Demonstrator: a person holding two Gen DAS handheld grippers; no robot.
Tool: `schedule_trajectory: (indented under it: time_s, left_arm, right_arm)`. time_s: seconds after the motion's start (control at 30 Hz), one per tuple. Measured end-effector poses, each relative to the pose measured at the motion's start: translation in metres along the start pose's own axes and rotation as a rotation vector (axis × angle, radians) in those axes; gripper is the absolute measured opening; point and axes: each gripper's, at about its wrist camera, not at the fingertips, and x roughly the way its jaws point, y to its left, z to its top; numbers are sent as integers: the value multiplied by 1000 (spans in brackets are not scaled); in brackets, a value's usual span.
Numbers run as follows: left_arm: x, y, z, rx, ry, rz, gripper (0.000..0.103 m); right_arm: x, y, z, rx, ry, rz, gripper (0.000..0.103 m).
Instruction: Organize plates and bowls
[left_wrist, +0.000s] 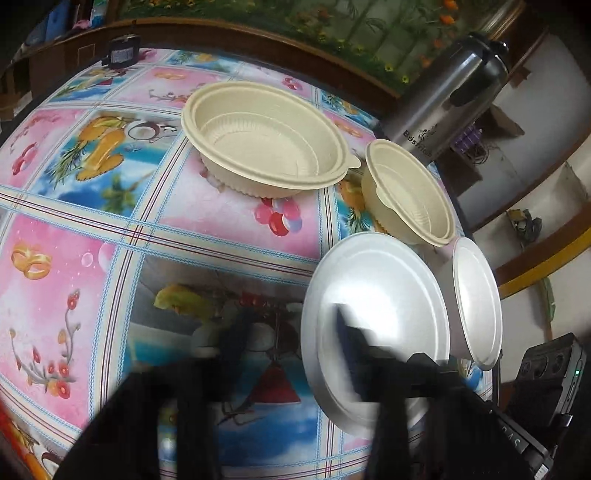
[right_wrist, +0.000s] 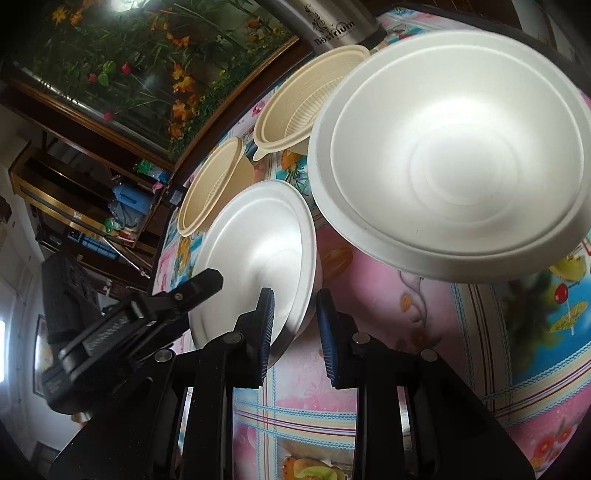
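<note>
The round white foam plate (right_wrist: 258, 236) is sitting tilted between the open fingers of the right gripper (right_wrist: 295, 325), its near rim lying against the left blue ribbed pad (right_wrist: 266, 325) while the right pad is standing just apart from it. The left gripper (left_wrist: 295, 354) is showing blurred in its own view, with one dark finger (left_wrist: 349, 354) lying over the same plate (left_wrist: 373, 295) and the other finger off to the left above the cloth; its fingers are standing wide apart, holding nothing that can be made out. Just beyond and to the right of the right gripper, a deep white foam bowl (right_wrist: 458, 155) is resting on the table. Farther ahead of it, a small cream ribbed plastic bowl (right_wrist: 295, 107) and a large cream ribbed plastic bowl (right_wrist: 210, 184) are standing near each other. A steel vacuum flask (right_wrist: 332, 26) is standing behind them. Everything is lying on a pink and blue floral tablecloth (right_wrist: 406, 314).
</note>
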Motion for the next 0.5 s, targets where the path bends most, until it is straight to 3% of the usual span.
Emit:
schedule_trajectory:
  time_s: [0.17, 0.5]
  left_arm:
    - [-1, -5, -3, 21, -4, -6, 10]
    - [-2, -17, -7, 79, -29, 32, 8]
  right_arm:
    - [-3, 4, -2, -22, -20, -5, 24]
    - [-1, 1, -1, -20, -31, -31, 22]
